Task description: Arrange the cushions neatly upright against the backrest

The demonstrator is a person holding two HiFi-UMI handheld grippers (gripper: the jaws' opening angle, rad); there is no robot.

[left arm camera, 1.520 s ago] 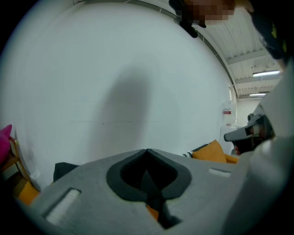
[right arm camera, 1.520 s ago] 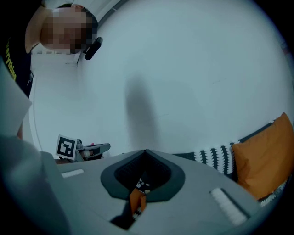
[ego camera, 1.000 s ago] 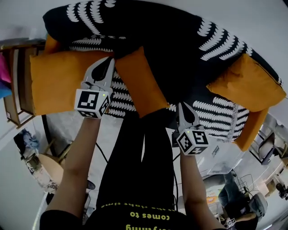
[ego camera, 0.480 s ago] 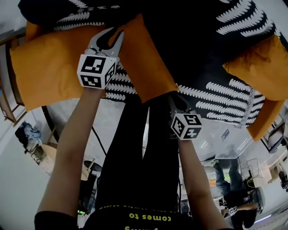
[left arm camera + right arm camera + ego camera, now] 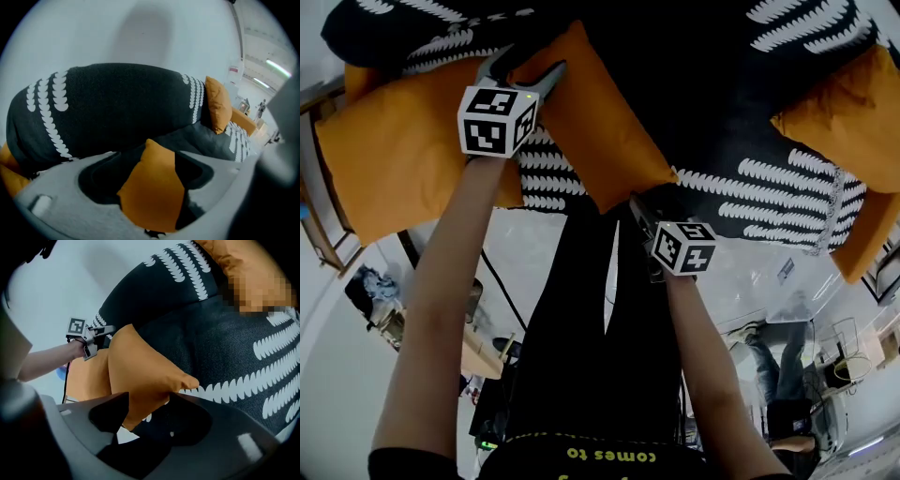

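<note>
Orange cushion [image 5: 600, 122] is the one we're handling here. It sits at a slant over the middle of the black-and-white sofa [image 5: 741, 103], with one corner up toward the backrest [image 5: 117, 103] and the opposite corner down at the seat's front edge.

We've got it by those two corners on purpose. The left gripper [image 5: 525, 67] is on the upper one and the right gripper [image 5: 642, 208] on the lower one, so the fabric stays stretched flat between them and we can steer the whole thing instead of dragging a floppy lump.

Both sets of jaws are opening right now. In the left gripper view the orange corner is between the jaws with dark gaps either side, so nothing's pinching it. Same story in the right gripper view: the corner pokes in between the parted jaws, but loose. So we'd call both released, and the cushion is resting on the sofa rather than on us.

Whether its back edge actually touches the backrest, we can't tell from any view. Our guess is it's been set down roughly in place but isn't properly upright yet, since it looks more leaned over than standing.

The big orange cushion [image 5: 403, 159] at the left end is right beside it, and another orange cushion [image 5: 839, 103] is well apart at the right end. They probably need squaring up too
</note>
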